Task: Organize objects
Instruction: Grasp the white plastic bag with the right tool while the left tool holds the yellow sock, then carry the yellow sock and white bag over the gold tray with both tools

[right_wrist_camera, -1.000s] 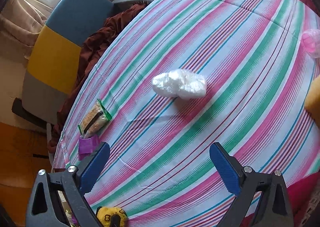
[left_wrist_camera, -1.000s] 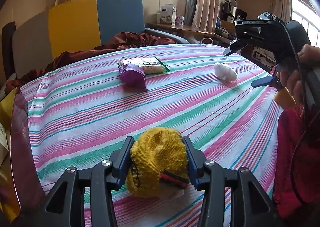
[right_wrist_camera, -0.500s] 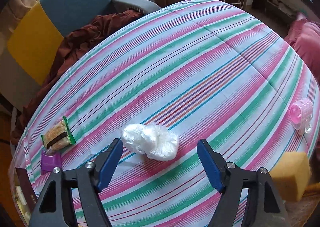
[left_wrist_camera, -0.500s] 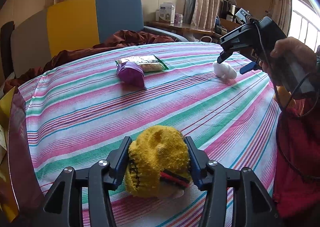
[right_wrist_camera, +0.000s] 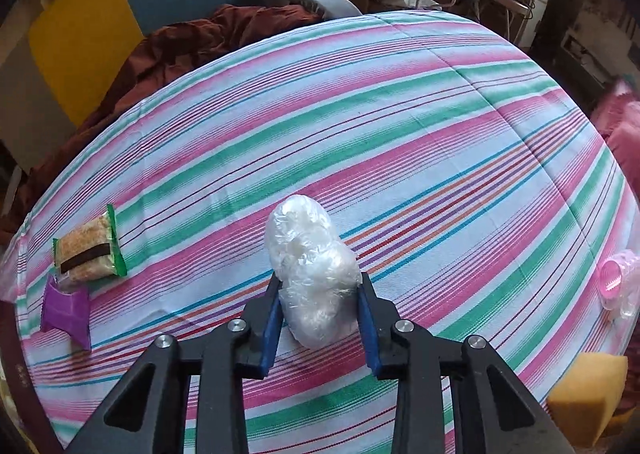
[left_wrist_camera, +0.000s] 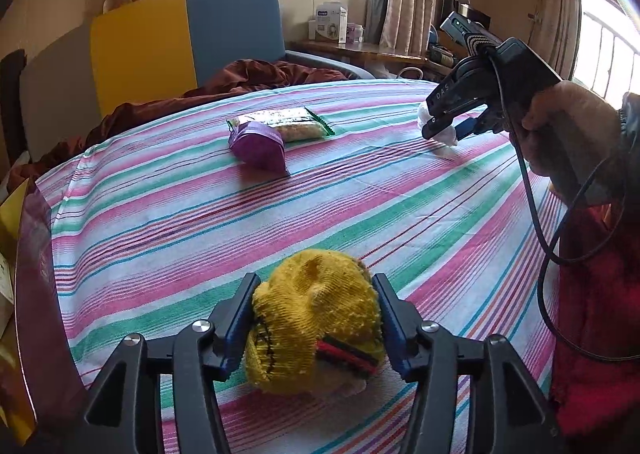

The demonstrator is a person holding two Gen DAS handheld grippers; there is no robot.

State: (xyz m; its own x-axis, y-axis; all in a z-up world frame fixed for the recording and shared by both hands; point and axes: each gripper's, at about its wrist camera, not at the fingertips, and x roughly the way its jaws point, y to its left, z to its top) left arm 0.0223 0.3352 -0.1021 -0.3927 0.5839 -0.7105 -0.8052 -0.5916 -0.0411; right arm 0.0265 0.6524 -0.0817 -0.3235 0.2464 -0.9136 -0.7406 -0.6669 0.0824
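Observation:
A yellow sock (left_wrist_camera: 312, 326) with a red and green band lies on the striped tablecloth (left_wrist_camera: 360, 214) near its front edge. My left gripper (left_wrist_camera: 314, 280) is around the sock; its jaws are opening, and the pads still touch the sock's sides. A wad of clear plastic wrap (right_wrist_camera: 308, 250) sits mid-table, and my right gripper (right_wrist_camera: 320, 280) is shut on its near end. In the left wrist view, a hand holds that right gripper (left_wrist_camera: 444, 126) over the plastic wad (left_wrist_camera: 449, 139) at the far right.
A purple packet (left_wrist_camera: 260, 146) and a green-edged snack bar (left_wrist_camera: 288, 124) lie at the far side. A pink hair roller (right_wrist_camera: 614, 282) and a yellow sponge (right_wrist_camera: 584, 390) sit by the right edge. A yellow and blue chair (left_wrist_camera: 184, 46) with brown cloth (left_wrist_camera: 260, 74) stands behind.
My right gripper came down over the plastic wad, rolled, and shut on it. My left gripper's jaws have widened around the sock, which has spread out; that hand stayed in place.

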